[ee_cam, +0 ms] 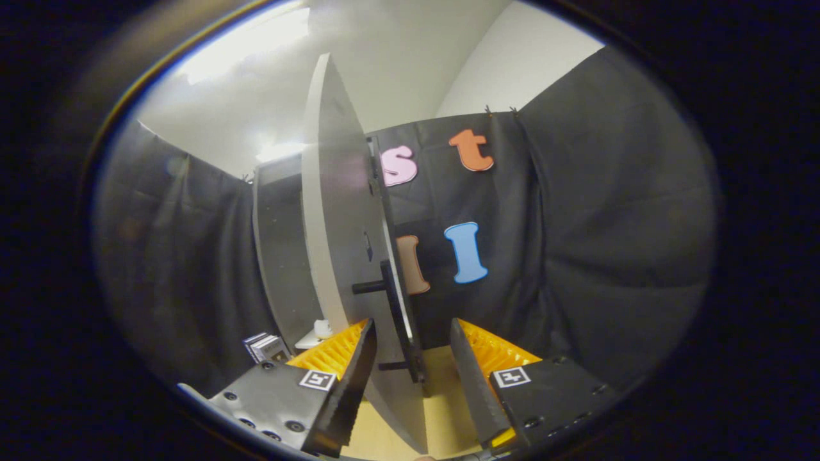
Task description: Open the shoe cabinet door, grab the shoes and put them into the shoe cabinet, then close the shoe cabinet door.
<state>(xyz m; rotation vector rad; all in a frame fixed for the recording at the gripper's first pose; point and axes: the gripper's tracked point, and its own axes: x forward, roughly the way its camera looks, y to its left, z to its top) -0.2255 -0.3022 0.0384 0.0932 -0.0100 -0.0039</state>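
Grey and flat, the shoe cabinet door [336, 211] stands swung out edge-on toward the camera, rising from between the gripper's fingers up toward the pale ceiling. Its leading edge runs down through the gap between the fingers. A black bar handle [400, 317] sits on the door's right face, held off the panel by two short posts, one upper and one lower. The handle lies just ahead of the fingertips and between them.

The gripper [412, 336] is spread open, with one finger on each side of the door edge and handle. Neither finger clearly presses on the handle; whether the left one touches the door panel cannot be told.

Behind the door to the left stands the shoe cabinet [282, 256], its dark interior facing out. Low beside it, just beyond the left finger, part of a white shoe [318, 331] shows past the door edge. Left of the shoe is a small striped box-like object [266, 347], too small to identify. A tan floor [442, 390] shows between the fingers, right of the door.
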